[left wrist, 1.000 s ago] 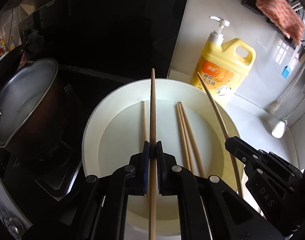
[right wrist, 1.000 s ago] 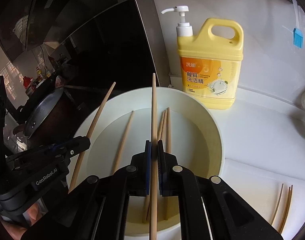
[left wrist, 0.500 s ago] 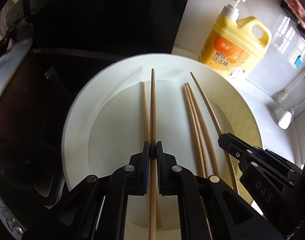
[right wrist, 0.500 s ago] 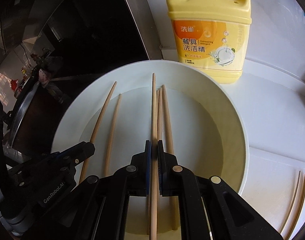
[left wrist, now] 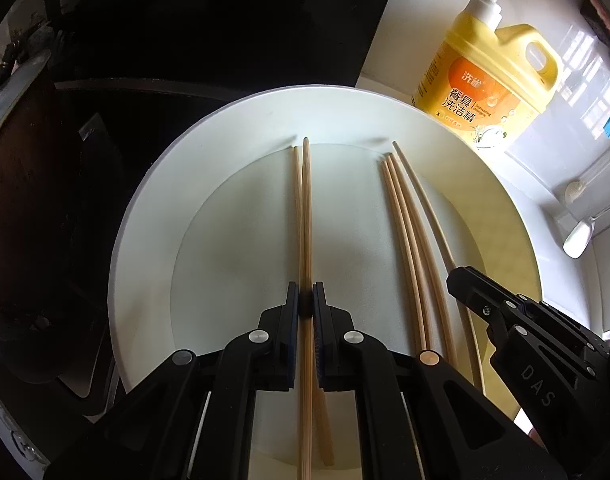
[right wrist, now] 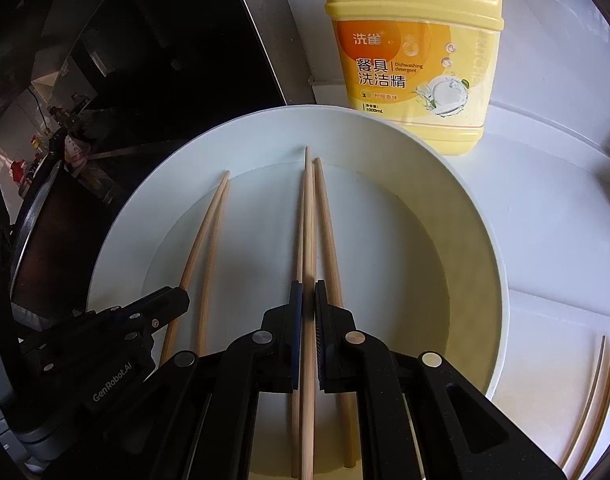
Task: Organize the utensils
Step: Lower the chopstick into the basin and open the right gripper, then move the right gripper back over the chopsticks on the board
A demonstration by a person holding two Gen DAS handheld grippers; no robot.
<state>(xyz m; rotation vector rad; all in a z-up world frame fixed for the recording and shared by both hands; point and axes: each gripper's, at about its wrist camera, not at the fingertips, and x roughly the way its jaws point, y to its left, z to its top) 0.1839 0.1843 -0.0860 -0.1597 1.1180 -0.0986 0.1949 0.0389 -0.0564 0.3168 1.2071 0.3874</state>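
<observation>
A large white bowl [left wrist: 153,216] [right wrist: 477,216] holds several wooden chopsticks. My left gripper [left wrist: 305,304] is shut on a chopstick [left wrist: 306,208] and holds it low over the bowl, right beside one lying inside [left wrist: 296,184]. My right gripper [right wrist: 308,300] is shut on another chopstick [right wrist: 308,216], low beside two lying ones [right wrist: 325,216]. The right gripper also shows in the left wrist view [left wrist: 465,280], the left gripper in the right wrist view [right wrist: 173,300].
A yellow detergent bottle [left wrist: 489,76] [right wrist: 413,56] stands behind the bowl. More chopsticks [right wrist: 593,396] lie on the white counter at right. A dark stove and a pot [left wrist: 9,128] are to the left. A white spoon [left wrist: 581,236] hangs at right.
Both grippers have come down and forward with their chopsticks, from above the bowl to low inside it, next to the lying chopsticks.
</observation>
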